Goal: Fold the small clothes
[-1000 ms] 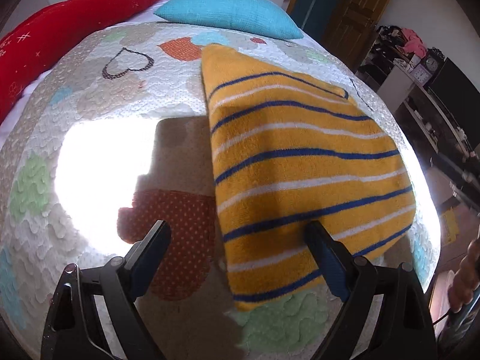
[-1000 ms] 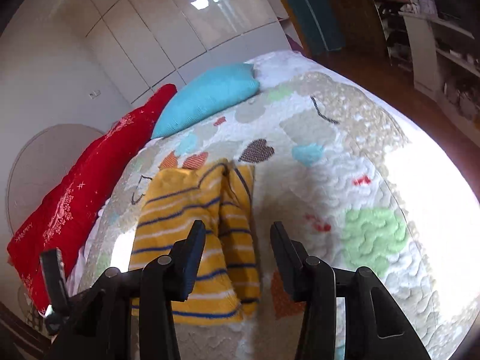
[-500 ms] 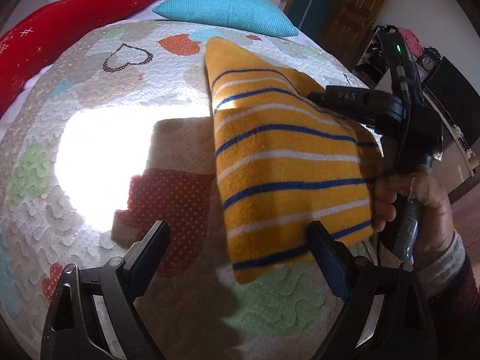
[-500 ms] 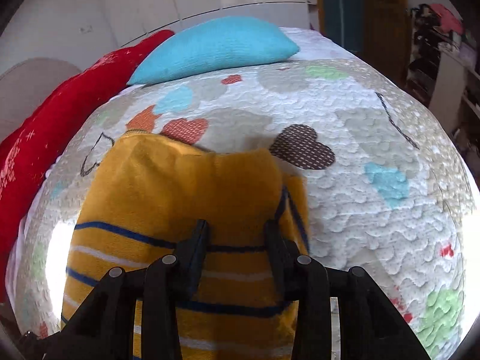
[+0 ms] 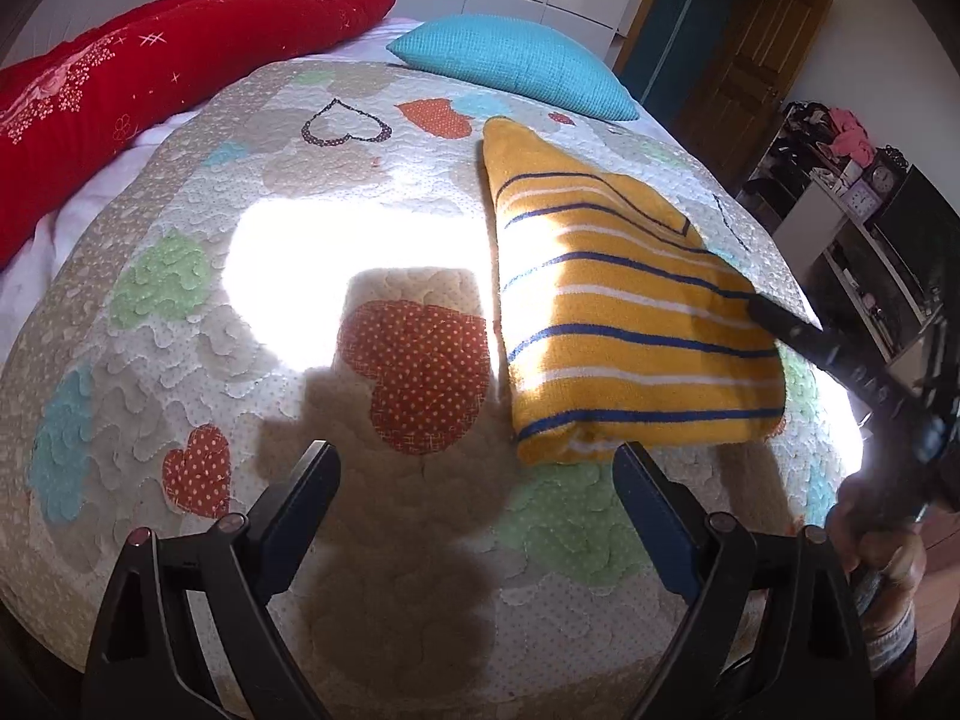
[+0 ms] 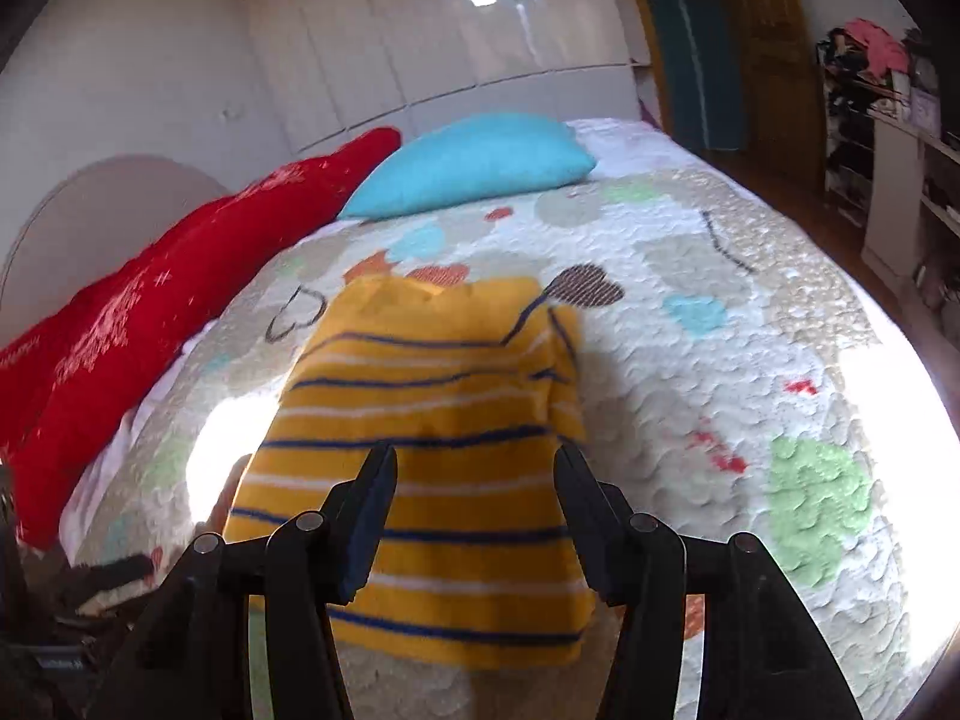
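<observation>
Yellow striped cloth [image 5: 630,324] lies folded on the bed's quilt [image 5: 252,360]. The left hand-held gripper [image 5: 477,483] gapes wide, empty. The right hand-held gripper [image 6: 474,480] has just been opening, seemingly clear above the cloth.

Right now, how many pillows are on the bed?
2. A long red pillow lies along the far left edge, and a turquoise pillow lies beside it at the head of the bed. No others show.

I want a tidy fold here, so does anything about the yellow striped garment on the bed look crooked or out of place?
Mostly neat. The yellow striped garment lies flat on the quilt, but a narrow strip of a lower layer pokes out along one side, so the edges don't line up. Nothing spilled or damaged.
</observation>
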{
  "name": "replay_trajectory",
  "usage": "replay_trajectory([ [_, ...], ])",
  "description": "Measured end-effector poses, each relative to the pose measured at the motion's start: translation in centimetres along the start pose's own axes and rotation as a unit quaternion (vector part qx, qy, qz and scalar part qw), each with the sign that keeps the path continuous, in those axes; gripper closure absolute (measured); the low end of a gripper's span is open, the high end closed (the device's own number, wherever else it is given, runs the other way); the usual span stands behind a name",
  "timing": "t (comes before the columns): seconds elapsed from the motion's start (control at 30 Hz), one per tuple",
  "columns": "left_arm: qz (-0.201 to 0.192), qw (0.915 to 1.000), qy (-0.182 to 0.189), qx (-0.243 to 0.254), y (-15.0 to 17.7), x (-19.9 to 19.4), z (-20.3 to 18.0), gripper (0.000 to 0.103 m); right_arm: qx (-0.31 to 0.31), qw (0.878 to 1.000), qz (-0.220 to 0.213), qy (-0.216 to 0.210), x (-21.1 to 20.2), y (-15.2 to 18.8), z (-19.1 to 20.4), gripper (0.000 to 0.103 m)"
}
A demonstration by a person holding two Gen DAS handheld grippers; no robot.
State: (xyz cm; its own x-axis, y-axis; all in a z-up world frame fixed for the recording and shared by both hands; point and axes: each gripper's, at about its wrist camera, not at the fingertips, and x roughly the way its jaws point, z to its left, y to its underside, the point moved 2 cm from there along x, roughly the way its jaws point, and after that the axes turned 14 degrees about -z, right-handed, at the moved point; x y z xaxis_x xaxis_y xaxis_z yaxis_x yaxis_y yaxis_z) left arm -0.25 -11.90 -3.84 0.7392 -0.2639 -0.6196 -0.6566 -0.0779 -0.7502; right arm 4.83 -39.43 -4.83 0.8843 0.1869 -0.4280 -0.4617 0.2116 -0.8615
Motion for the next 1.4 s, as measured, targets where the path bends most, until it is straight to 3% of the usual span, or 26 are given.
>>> replay_trajectory([
  [0.1,-0.036,0.9991,-0.011,0.019,-0.5,-2.2,-0.2,0.011,0.02,0.998,0.058,0.027,2.0,4.0,-1.2,0.044],
  [0.13,-0.049,0.9984,-0.017,0.024,-0.7,-2.9,0.0,0.011,0.046,0.998,0.043,0.019,1.4,4.3,-2.0,0.041],
  [0.2,-0.074,0.9964,-0.028,0.03,-1.1,-4.4,0.6,0.011,0.07,0.995,0.043,0.062,0.0,4.6,-3.2,0.023],
  [0.27,-0.109,0.9919,-0.055,0.037,-1.4,-6.0,1.0,0.011,0.088,0.992,0.038,0.078,-1.7,5.0,-4.2,0.023],
  [0.33,-0.163,0.9809,-0.091,0.055,-1.7,-7.8,0.9,0.007,0.096,0.991,0.038,0.09,-3.3,5.6,-4.8,0.023],
  [0.43,-0.247,0.9544,-0.143,0.088,-2.4,-10.9,0.3,0.0,0.088,0.99,0.028,0.105,-6.1,5.9,-5.0,0.023],
  [0.53,-0.303,0.9348,-0.156,0.1,-3.0,-14.1,-0.2,0.0,0.077,0.99,0.012,0.114,-9.0,6.0,-4.5,0.023],
  [0.6,-0.318,0.9292,-0.156,0.106,-3.3,-15.4,-0.5,0.0,0.071,0.991,0.002,0.116,-10.6,5.8,-3.9,0.023],
  [0.67,-0.31,0.9366,-0.13,0.1,-3.5,-15.9,-0.5,0.0,0.064,0.99,-0.005,0.125,-11.7,5.8,-3.4,0.023],
  [0.77,-0.265,0.9579,-0.081,0.075,-3.0,-14.8,-0.1,0.0,0.06,0.989,-0.003,0.132,-12.5,5.9,-2.4,0.023],
  [0.87,-0.217,0.9723,-0.064,0.059,-2.0,-12.8,0.5,0.0,0.052,0.99,0.001,0.131,-12.3,5.9,-1.4,0.023],
  [1.07,-0.194,0.9783,-0.066,0.03,-0.8,-11.8,2.0,0.0,0.001,0.99,0.015,0.137,-11.1,6.3,1.3,0.023],
  [1.4,-0.104,0.9926,-0.058,0.027,2.1,-8.9,0.4,0.0,-0.037,0.989,0.036,0.135,-10.0,7.8,3.3,0.022],
])
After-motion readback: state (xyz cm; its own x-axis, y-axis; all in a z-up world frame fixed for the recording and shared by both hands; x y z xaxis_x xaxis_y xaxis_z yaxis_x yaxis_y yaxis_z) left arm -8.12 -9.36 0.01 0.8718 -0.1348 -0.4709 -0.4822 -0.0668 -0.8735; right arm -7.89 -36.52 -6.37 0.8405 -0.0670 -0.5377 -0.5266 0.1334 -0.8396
